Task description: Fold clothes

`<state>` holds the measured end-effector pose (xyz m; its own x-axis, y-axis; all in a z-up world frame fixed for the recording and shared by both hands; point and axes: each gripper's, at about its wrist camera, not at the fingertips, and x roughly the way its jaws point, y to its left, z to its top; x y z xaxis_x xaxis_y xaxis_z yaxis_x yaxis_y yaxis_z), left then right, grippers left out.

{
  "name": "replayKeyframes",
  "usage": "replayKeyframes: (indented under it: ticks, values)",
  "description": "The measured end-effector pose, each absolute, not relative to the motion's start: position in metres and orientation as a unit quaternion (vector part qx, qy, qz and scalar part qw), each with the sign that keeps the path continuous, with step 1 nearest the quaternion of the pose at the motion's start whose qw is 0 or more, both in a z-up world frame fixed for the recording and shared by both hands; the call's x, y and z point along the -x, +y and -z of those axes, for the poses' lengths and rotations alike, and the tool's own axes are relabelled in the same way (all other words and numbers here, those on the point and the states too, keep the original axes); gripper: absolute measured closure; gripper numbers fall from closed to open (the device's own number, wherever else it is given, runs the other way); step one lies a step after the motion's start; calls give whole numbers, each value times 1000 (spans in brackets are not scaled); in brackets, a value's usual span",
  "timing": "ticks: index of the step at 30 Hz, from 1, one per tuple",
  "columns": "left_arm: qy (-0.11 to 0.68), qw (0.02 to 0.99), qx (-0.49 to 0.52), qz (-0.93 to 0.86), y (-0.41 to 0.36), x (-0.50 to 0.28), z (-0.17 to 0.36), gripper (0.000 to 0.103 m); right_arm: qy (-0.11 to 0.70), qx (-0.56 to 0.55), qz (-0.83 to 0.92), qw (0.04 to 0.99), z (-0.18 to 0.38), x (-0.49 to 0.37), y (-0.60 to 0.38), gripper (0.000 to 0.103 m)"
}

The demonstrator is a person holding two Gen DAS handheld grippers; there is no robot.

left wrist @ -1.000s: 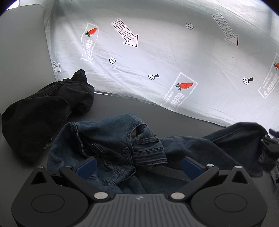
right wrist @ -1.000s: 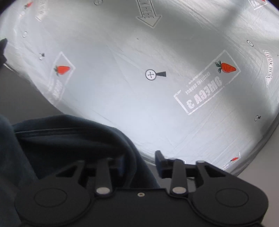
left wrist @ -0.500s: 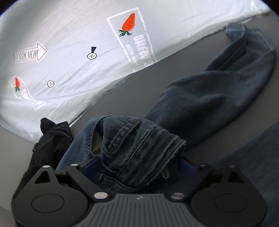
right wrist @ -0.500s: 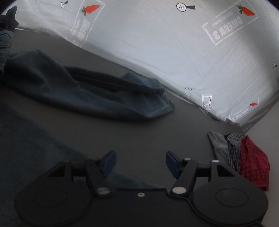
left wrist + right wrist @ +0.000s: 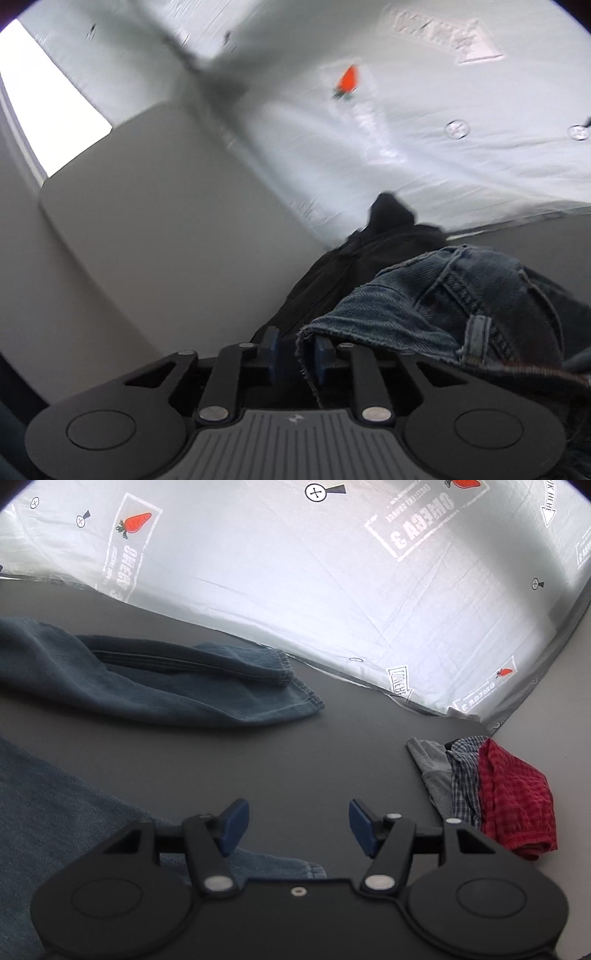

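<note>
Nearest, left gripper [image 5: 295,354]: jaws closing, blue pads narrowly apart with the frayed edge of the jeans [image 5: 436,306] hanging between them; whether the pads already press the denim cannot be told through the blur. The bunched waistband with a belt loop lies just right of the pads. Behind it, a black garment [image 5: 369,254] in a heap at the edge of the dark table [image 5: 332,760]. Right gripper [image 5: 298,825]: jaws about half open, nothing between them, over bare tabletop; one jeans hem [image 5: 280,867] ends just beneath the left pad. Further out, the second jeans leg [image 5: 184,686] lies flat, its hem toward the table's far edge, open surface between the two legs. Right edge: folded pile of clothes [image 5: 491,790], grey, blue plaid, red check. Farthest, a white printed sheet [image 5: 295,579] closes off the back.
</note>
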<state>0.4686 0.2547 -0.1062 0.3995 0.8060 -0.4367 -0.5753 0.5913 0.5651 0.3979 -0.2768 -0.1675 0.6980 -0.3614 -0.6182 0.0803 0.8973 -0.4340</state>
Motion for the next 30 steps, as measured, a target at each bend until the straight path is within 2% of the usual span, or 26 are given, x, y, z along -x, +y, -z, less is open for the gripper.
replayKeyframes:
  ticks: [2, 3, 4, 6, 9, 12, 14, 18, 20, 21, 22, 30]
  values:
    - [356, 825, -102, -426, 272, -448, 96, 67, 374, 179, 134, 900, 167, -391, -282, 41]
    - [349, 835, -75, -418, 272, -434, 93, 58, 380, 164, 139, 900, 167, -387, -286, 39]
    - [346, 848, -62, -397, 263, -420, 92, 39, 386, 149, 145, 899, 168, -382, -291, 36]
    - [350, 872, -53, -338, 234, -394, 98, 19, 400, 114, 156, 896, 170, -374, -300, 36]
    - [382, 894, -98, -215, 168, -368, 125, 19, 432, 46, 161, 886, 179, -358, -313, 35]
    - [405, 888, -187, -114, 103, -351, 157, 19, 459, -18, 150, 876, 187, -342, -324, 28]
    - [410, 876, -244, -76, 70, -344, 175, 19, 484, -49, 127, 864, 199, -329, -325, 23]
    - [394, 866, -305, -38, 31, -330, 182, 19, 483, -104, 122, 861, 223, -309, -324, 23]
    - [389, 872, -297, -27, 27, -328, 178, 19, 460, -115, 115, 873, 223, -305, -322, 31]
    - [387, 875, -291, -26, 27, -328, 176, 19, 449, -120, 111, 878, 223, -303, -321, 67]
    - [387, 877, -282, -30, 29, -329, 174, 19, 442, -128, 89, 883, 221, -304, -320, 96]
    - [392, 893, -210, -69, 51, -339, 159, 19, 312, -30, 198, 929, 135, -275, -336, 99]
